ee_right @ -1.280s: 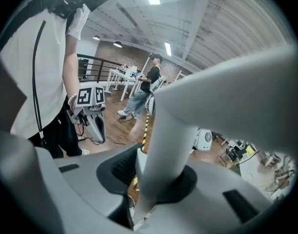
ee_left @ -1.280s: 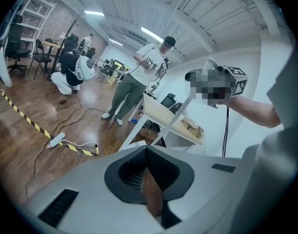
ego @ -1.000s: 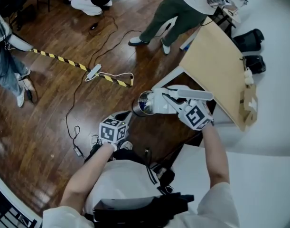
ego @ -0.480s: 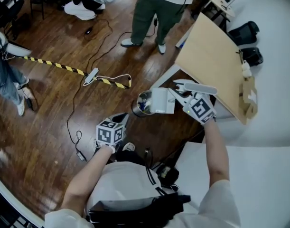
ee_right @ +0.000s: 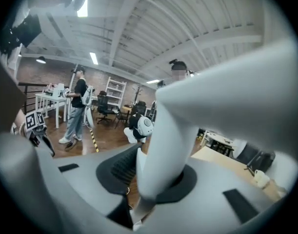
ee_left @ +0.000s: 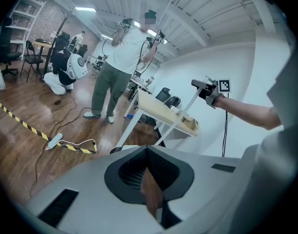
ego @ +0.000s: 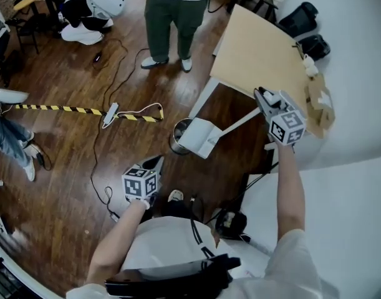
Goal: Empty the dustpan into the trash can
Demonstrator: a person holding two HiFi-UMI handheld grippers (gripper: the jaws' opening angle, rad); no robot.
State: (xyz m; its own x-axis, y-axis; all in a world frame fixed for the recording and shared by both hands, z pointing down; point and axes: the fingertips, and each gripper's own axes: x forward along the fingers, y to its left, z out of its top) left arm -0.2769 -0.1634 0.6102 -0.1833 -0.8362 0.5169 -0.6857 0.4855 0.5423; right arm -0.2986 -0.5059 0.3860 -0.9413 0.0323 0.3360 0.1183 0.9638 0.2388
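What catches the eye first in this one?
The right gripper clamps a long handle, holding the white dustpan at the trash can in mid-frame. A tan table stands upper right. Striped tape lies on the wood floor at left.

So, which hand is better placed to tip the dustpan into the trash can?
Right. The right tool is shut on the dustpan handle, and the pan is at the trash can. The left tool is shut, holds nothing, away from the handle.
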